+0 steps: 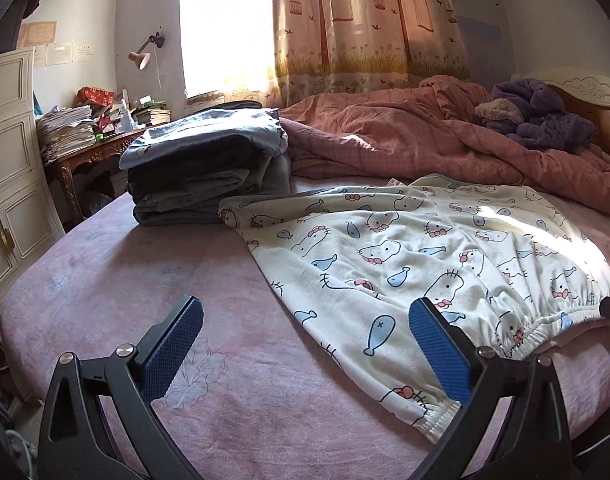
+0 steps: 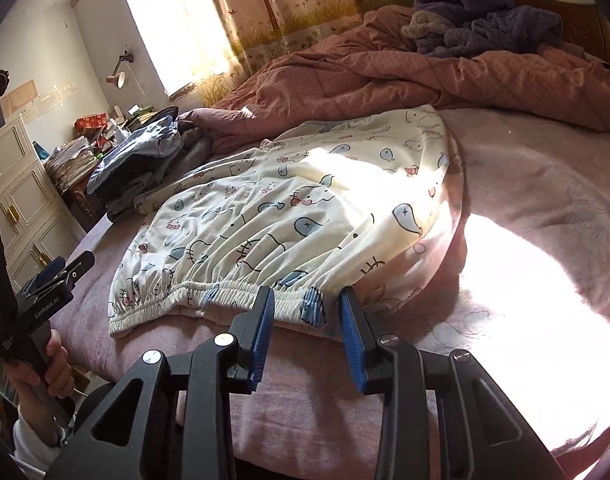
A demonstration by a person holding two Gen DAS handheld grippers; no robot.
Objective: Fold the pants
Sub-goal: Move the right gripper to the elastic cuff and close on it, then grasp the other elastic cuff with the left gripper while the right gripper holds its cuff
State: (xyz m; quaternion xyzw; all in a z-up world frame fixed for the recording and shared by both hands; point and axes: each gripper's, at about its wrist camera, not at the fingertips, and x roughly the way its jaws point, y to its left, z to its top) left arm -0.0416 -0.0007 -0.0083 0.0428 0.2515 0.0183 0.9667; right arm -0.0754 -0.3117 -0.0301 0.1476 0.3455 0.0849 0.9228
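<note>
Lying flat on the pink bed (image 2: 525, 184), the cartoon-print pants (image 2: 289, 200) have their waistband between the right gripper (image 2: 307, 300) pads, not yet clenched; the left gripper (image 1: 305, 320) is released.

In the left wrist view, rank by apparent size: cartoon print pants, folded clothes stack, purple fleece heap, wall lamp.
1. cartoon print pants, nearest, which flatters them
2. folded clothes stack
3. purple fleece heap, farther back
4. wall lamp

Left hand-held gripper (image 1: 305, 344) agape, right (image 2: 307, 312) apparently narrower
</note>
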